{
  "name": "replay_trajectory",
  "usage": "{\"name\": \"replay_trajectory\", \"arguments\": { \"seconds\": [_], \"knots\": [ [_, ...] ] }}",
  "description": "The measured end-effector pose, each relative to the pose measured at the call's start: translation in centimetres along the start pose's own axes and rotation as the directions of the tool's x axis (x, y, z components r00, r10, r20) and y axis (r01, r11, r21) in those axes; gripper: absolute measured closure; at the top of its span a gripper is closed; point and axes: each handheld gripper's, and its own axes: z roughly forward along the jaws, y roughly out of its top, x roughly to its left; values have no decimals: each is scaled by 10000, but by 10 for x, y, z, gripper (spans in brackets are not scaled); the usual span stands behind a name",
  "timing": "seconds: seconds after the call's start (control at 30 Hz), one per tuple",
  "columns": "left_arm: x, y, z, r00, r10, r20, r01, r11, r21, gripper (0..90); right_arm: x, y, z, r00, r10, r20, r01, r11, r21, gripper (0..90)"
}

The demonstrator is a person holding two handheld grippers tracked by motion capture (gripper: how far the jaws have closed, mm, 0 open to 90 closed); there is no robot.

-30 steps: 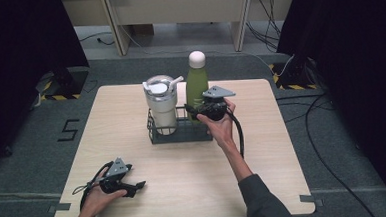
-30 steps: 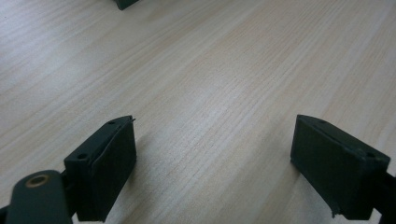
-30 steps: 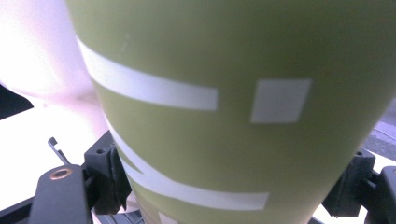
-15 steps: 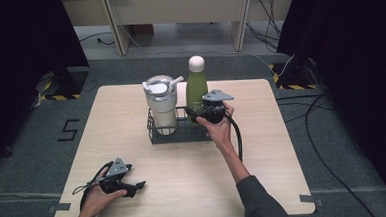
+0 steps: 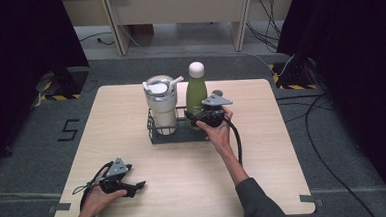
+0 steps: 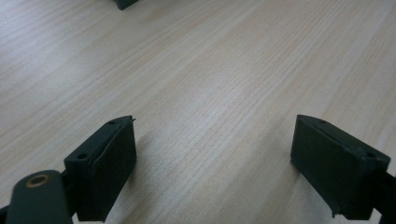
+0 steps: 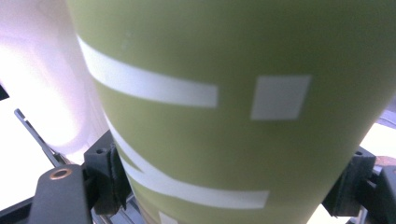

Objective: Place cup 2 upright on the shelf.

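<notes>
- Two drink vessels stand in the black wire caddy (image 5: 155,136) at the centre of the high view: a green bottle (image 5: 196,94) and a white tumbler (image 5: 162,106) left of it. The right gripper (image 5: 195,119) reaches the bottle's base; the wire rim could snag a lift.
- Left gripper view: jaws spread wide over bare table (image 6: 224,70), holding nothing, so the caddy is unbraced.
- Right gripper view: pads (image 7: 114,175) flank the bottle low down; whether they press it I cannot tell. Gripped so low, it may tip against the tumbler.

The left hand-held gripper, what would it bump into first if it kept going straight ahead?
Probably nothing soon. The left hand-held gripper points across bare table; its open jaws hold nothing. A dark corner at the top, likely the rack, lies slightly aside.
</notes>
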Motion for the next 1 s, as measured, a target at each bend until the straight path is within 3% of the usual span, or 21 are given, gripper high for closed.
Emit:
{"name": "replay_trajectory", "arguments": {
  "seconds": [0.27,0.6,1.0],
  "knots": [
    [0,0,0,10000,-18,-5,18,10000,-16,135,6,-4,4,9993,-365,74,365,9993,-4,205],
    [0,0,0,10000,-11,3,11,10000,-1,135,0,-4,0,9994,182,-296,-184,9998,-83,152],
    [0,0,0,10000,15,-1,-15,10000,20,135,2,0,-10,10000,-51,-32,50,10000,-73,150]
  ]
}}
